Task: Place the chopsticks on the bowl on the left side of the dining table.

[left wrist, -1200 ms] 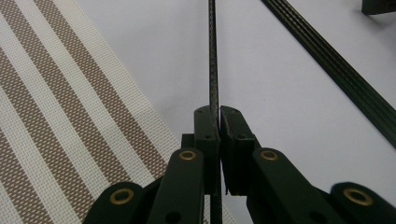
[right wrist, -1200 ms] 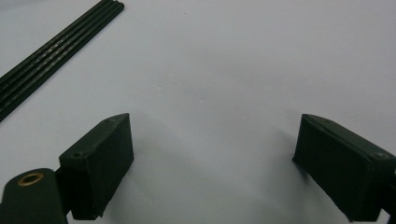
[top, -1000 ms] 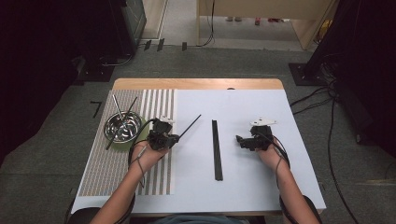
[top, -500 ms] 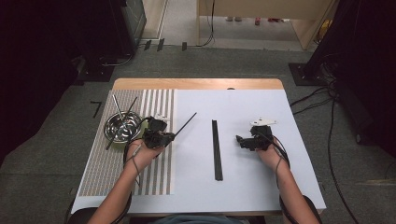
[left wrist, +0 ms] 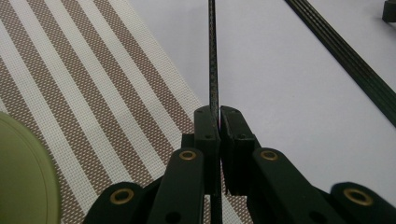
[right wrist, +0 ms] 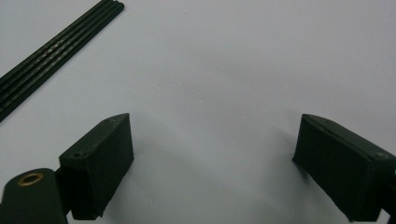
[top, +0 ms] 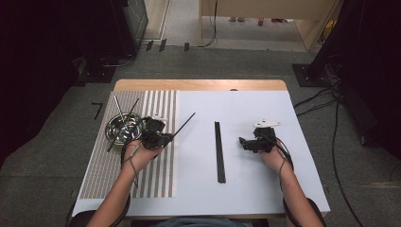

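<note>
My left gripper (top: 165, 137) is over the right part of the striped mat (top: 156, 179), shut on a thin black stick (top: 185, 123) that slants up and to the right over the white table cover. In the left gripper view, the jaws (left wrist: 218, 112) pinch the stick (left wrist: 212, 56) near its lower end. A metal bowl (top: 124, 127) holding a few thin sticks stands just left of that gripper. A bundle of black sticks (top: 220, 151) lies in the middle of the table. My right gripper (top: 242, 142) rests to the right of the bundle, open, with bare table between its jaws (right wrist: 212, 149).
The bundle of sticks (right wrist: 56, 51) lies at the upper left in the right gripper view and at the upper right (left wrist: 345, 51) in the left gripper view. A blurred pale greenish round edge (left wrist: 23, 177) is close at that view's lower left. Cables run over the floor right of the table.
My left gripper has shifted slightly left toward the bowl, carrying the stick with it. The right gripper has stayed put.
</note>
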Motion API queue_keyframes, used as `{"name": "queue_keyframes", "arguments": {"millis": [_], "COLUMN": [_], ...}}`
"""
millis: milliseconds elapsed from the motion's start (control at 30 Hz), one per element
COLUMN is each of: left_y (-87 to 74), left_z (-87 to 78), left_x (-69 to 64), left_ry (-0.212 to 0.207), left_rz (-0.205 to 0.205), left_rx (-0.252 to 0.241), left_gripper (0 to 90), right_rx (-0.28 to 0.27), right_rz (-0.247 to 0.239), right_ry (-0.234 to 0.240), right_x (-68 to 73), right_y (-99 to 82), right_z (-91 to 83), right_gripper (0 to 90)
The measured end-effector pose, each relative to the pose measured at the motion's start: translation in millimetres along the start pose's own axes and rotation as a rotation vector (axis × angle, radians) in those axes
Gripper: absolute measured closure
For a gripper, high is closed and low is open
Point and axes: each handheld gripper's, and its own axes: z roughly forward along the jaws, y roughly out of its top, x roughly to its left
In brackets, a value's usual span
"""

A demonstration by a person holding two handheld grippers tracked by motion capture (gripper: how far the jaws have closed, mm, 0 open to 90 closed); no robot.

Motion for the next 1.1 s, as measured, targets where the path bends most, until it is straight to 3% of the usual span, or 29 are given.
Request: {"name": "queue_keyframes", "arguments": {"millis": [1100], "left_y": [-0.5], "left_z": [-18.7], "left_x": [21.0], "left_ry": [0.024], "left_rz": [-0.032], "left_rx": [-0.013], "left_gripper": [87.4], "right_rx": [0.0], "right_rz": [0.0], "right_ry": [0.0], "right_x": [0.1], "right_y": [0.0], "right_z": [0.0], "right_gripper": [11.2]}}
